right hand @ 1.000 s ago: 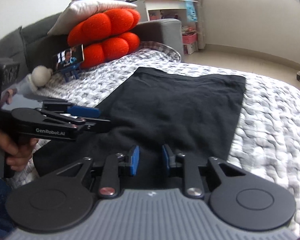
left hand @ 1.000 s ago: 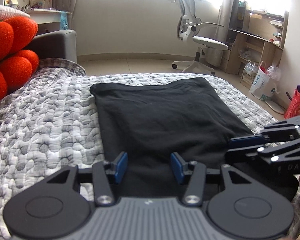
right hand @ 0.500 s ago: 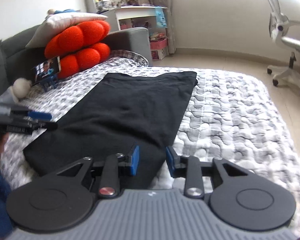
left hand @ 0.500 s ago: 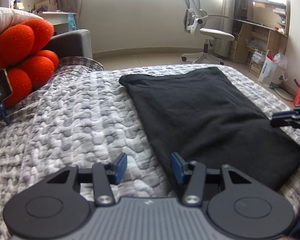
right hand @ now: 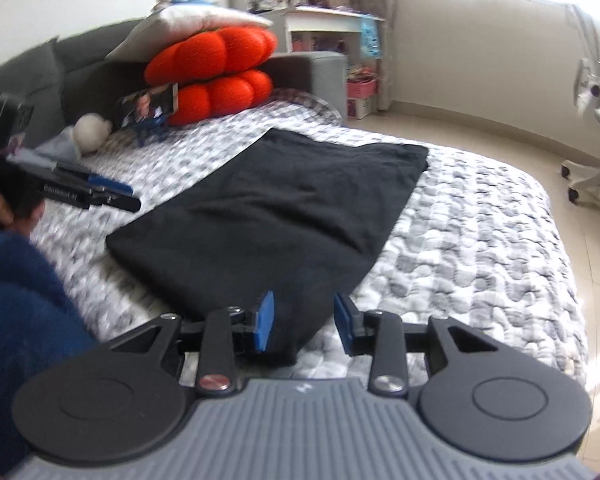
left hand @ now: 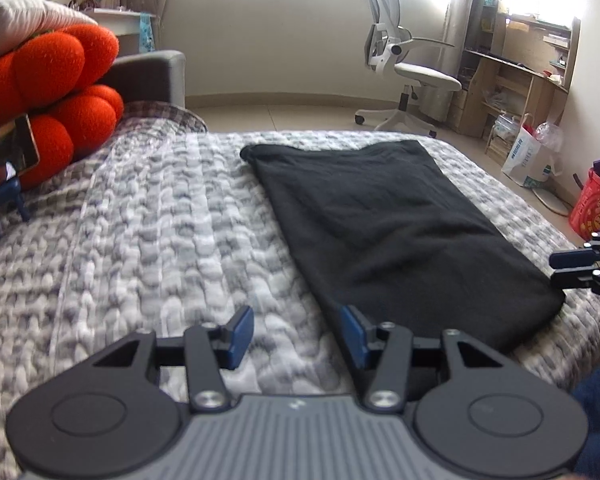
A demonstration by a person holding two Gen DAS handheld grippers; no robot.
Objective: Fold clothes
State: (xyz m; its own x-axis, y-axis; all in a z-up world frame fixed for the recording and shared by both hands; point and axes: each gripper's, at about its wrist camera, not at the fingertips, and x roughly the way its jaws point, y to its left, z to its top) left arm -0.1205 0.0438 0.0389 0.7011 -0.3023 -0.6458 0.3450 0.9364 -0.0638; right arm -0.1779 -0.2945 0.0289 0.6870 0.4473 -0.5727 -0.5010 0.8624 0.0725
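**Fold laid down, both grippers free of the cloth**

Left wrist view: your left gripper [left hand: 296,334] sits at the bottom centre with its blue pads spread and nothing between them; only the grey quilt [left hand: 148,240] shows in the gap, and the right pad hangs over the near left edge of the black garment [left hand: 388,232] without pressing it. The garment lies flat as a long folded strip from the centre of the frame down to the lower right. Your right gripper [left hand: 580,268] pokes in at the right edge, just beside the garment's near right corner.

Right wrist view: your right gripper [right hand: 304,322] is at the bottom centre, its jaws apart and just now opening wider; the garment's [right hand: 284,208] near corner lies beneath them, but the pads do not squeeze it. The garment runs from the centre towards the upper middle, flat on the quilt [right hand: 480,248]. Your left gripper [right hand: 100,196] hovers at the left edge above the quilt, apart from the cloth.

By my reading, a lengthwise fold is finished and let go. The next move likely calls for pinching the two near corners, one per gripper, and carrying that short end over to the far end, keeping the edges level so the layers do not slide.
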